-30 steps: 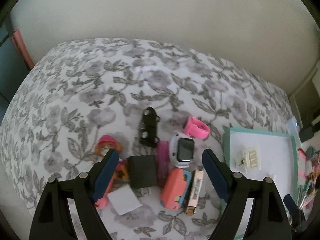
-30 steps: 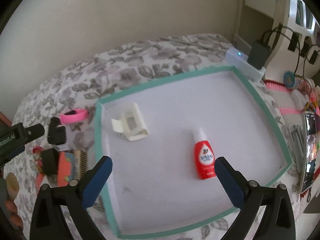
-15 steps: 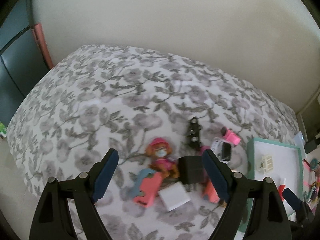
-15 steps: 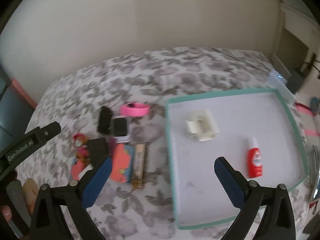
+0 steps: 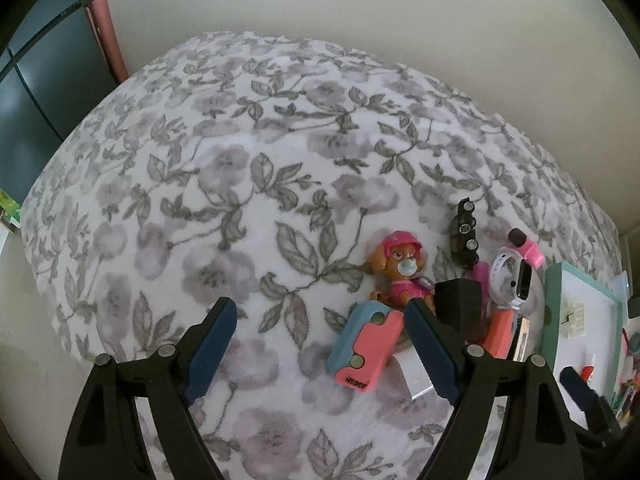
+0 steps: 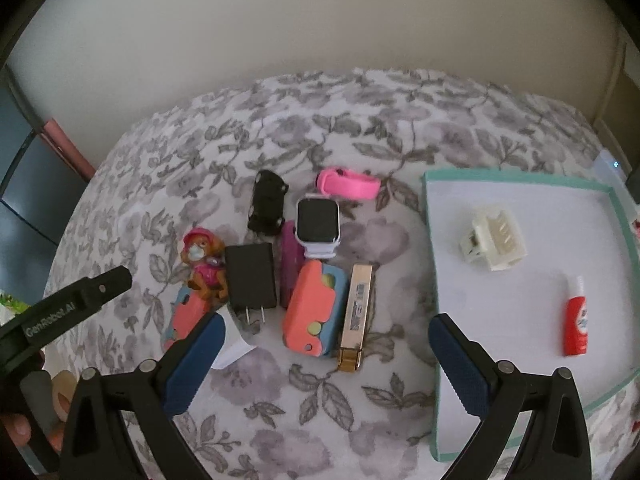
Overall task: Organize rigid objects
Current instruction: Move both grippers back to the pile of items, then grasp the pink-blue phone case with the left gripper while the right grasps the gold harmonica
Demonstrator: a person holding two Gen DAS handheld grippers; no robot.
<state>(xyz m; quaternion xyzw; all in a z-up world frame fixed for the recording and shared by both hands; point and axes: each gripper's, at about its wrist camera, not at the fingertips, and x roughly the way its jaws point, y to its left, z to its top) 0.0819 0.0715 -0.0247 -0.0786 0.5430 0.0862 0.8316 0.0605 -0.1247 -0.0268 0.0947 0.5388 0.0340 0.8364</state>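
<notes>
Floral bedding [image 6: 360,120] fills both views, with a teal-rimmed tray [image 6: 430,240] at its right edge. Since a second ago both cameras are swung left, off the tray and onto the pile [image 6: 288,264] of toys and gadgets beside it, so another pick is judged to be due. Only a clip [image 6: 494,242] and red bottle [image 6: 576,326] are seen in the tray. Nothing is held: the left gripper [image 5: 320,350] is wide, the right gripper [image 6: 324,364] is closing on nothing. A white block [image 6: 234,340] is half hidden behind a fingertip.

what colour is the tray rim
Teal; the tray rim shows best in the right wrist view.
</notes>
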